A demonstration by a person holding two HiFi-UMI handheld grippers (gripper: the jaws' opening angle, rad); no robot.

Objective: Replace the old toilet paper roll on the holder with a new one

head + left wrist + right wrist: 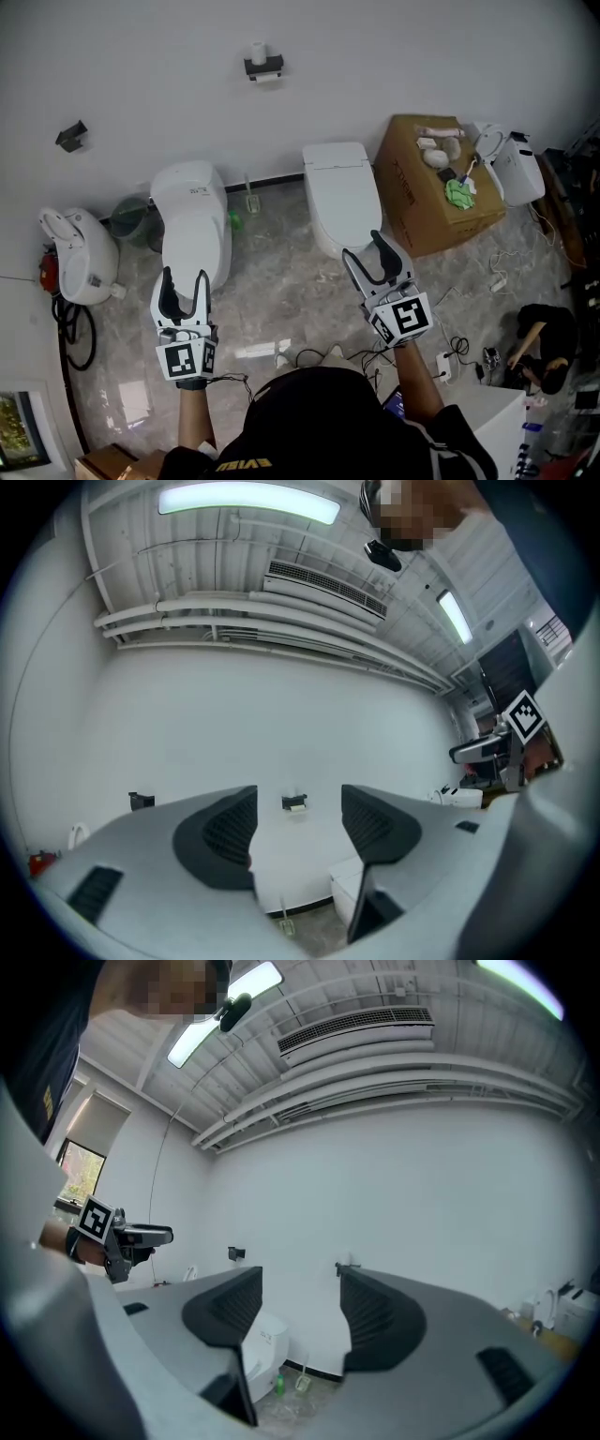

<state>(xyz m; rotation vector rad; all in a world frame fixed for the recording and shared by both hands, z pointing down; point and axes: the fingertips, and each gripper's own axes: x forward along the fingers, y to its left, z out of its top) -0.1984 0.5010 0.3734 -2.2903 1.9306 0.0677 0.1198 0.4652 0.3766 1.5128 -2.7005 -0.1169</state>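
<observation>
Two grippers, left gripper [185, 280] and right gripper [363, 247], stood wide open, empty, well apart from holder [263, 67] on far wall; old roll [258, 51] seemingly sat on it. Approach step; next: close in, grasp roll.

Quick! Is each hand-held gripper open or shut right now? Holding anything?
Left hand-held gripper: open, holding nothing.
Right hand-held gripper: open, holding nothing.

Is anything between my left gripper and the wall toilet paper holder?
Nothing visible: the black wall holder with its white roll shows unobstructed between the jaws of the open left gripper. A white toilet stands lower down.
</observation>
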